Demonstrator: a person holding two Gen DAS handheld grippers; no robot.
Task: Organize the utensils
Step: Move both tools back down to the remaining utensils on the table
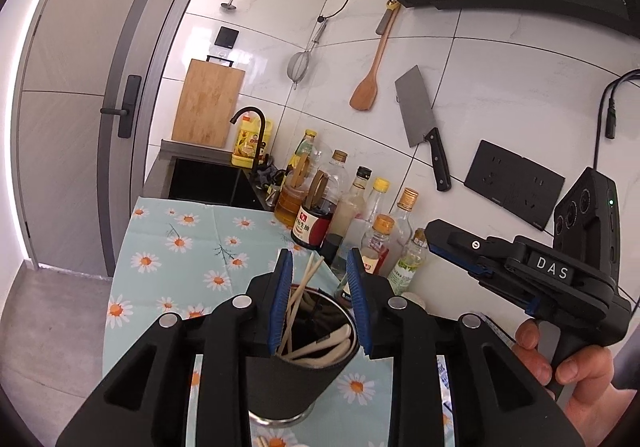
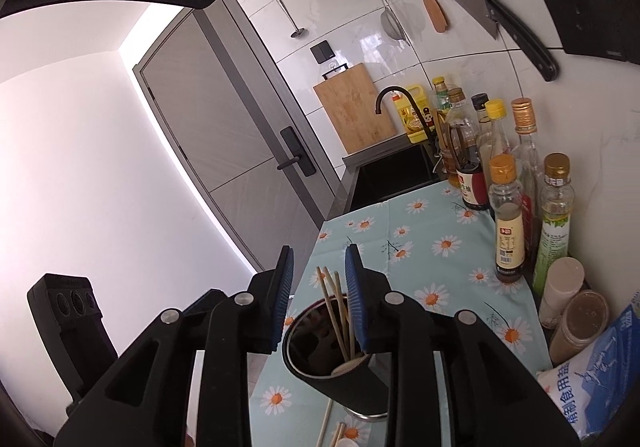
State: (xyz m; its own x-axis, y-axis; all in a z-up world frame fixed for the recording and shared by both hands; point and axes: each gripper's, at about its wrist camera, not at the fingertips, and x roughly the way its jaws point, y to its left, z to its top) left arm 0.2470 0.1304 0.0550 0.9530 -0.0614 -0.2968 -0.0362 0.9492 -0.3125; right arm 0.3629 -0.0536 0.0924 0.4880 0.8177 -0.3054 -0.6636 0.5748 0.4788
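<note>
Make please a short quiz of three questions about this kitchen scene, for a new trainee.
1. True or false: the left claw is open.
2. What stands in the black holder? A) chopsticks and spoons B) knives C) forks
3. What hangs on the wall beside the wooden spatula?

Key:
1. True; nothing between its blue pads.
2. A.
3. The cleaver.

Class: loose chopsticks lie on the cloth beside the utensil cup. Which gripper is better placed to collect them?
Right, probably. The right gripper is open and sees the chopsticks below it; the left gripper sits above the cup.
</note>
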